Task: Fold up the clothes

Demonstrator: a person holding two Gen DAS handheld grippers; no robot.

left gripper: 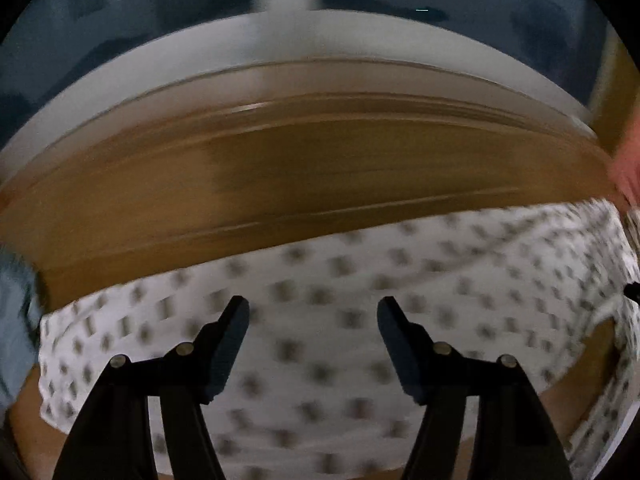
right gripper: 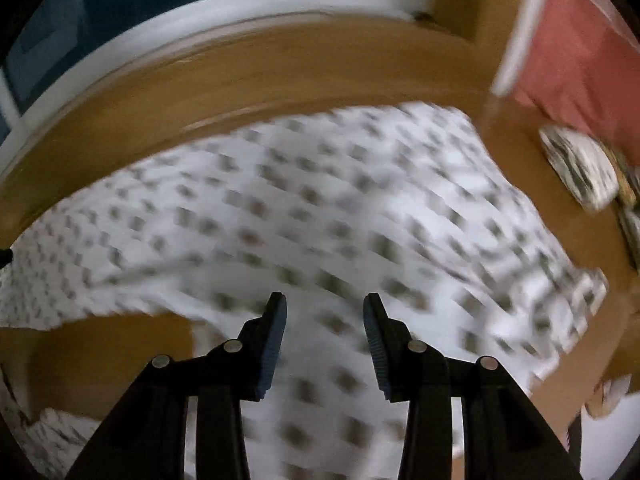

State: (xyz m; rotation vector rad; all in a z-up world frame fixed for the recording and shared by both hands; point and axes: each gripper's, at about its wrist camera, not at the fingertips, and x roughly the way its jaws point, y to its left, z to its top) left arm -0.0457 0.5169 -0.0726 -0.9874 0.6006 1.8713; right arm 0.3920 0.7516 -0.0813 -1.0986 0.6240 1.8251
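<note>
A white garment with a small dark repeating print (left gripper: 360,280) lies spread on a brown wooden table (left gripper: 304,168). It also shows in the right wrist view (right gripper: 304,208), rumpled, with a fold running across its middle. My left gripper (left gripper: 313,308) is open and empty, hovering over the garment's near part. My right gripper (right gripper: 325,304) is open and empty above the garment's near edge. Both views are motion-blurred.
The table's far edge meets a white window frame (right gripper: 224,4) with dark glass behind. A red cloth (right gripper: 580,64) hangs at the right. A stack of folded patterned items (right gripper: 580,164) lies on the table at the right. A blue-grey fabric (left gripper: 16,312) is at the left edge.
</note>
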